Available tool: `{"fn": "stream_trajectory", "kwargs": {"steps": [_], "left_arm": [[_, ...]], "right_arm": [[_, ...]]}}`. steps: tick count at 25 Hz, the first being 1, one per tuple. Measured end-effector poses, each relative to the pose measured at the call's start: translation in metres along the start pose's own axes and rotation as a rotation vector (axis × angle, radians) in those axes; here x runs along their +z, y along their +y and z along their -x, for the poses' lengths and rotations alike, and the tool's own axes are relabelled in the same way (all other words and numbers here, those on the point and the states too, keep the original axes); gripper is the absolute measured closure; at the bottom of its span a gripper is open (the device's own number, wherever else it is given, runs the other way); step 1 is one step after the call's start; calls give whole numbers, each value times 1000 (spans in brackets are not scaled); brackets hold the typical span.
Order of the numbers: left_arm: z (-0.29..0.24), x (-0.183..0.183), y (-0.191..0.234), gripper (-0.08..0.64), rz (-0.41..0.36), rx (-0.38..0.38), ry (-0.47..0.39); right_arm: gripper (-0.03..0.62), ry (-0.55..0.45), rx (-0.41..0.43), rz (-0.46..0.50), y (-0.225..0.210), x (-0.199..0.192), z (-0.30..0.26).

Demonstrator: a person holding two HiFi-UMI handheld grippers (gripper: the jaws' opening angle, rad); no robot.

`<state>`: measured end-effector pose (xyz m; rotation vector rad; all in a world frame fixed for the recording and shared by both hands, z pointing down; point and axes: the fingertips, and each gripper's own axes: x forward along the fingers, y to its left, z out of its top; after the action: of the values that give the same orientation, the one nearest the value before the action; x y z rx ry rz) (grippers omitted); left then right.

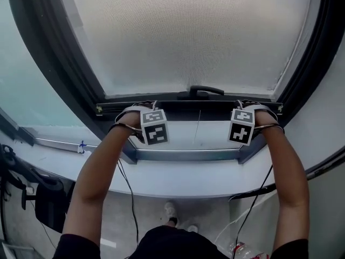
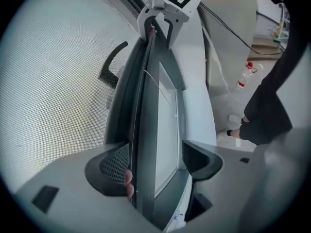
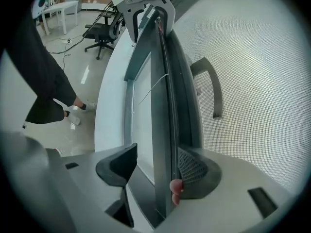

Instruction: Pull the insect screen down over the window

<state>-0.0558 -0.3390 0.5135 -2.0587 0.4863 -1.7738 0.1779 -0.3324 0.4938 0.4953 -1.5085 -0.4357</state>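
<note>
The insect screen's grey mesh (image 1: 194, 36) covers most of the window. Its dark bottom bar (image 1: 188, 99), with a black handle (image 1: 205, 90) at its middle, hangs a little above the sill. My left gripper (image 1: 141, 108) straddles the bar near its left end and my right gripper (image 1: 249, 107) straddles it near its right end. In the left gripper view the gripper (image 2: 155, 161) has one pad against the bar (image 2: 146, 130), the other jaw standing apart. The right gripper (image 3: 155, 171) shows the same over the bar (image 3: 160, 106). A person's fingertips show beside each pad.
The white sill (image 1: 188, 174) runs below the window frame. A thin pull cord (image 1: 197, 125) hangs from the bar. On the floor are a plastic bottle (image 2: 245, 74), cables and an office chair (image 3: 99, 35). A dark bag (image 1: 51, 198) sits at the lower left.
</note>
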Motion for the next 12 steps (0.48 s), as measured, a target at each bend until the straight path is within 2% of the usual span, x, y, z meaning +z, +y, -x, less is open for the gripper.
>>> {"fn": "stream_trajectory", "kwargs": {"steps": [9, 12], "left_arm": [[-6, -1, 1, 215, -9, 67, 18], [-4, 0, -1, 215, -5, 76, 1]], "right_arm": [[325, 9, -23, 5, 0, 1, -4], [325, -7, -29, 3, 2, 1, -2]]}}
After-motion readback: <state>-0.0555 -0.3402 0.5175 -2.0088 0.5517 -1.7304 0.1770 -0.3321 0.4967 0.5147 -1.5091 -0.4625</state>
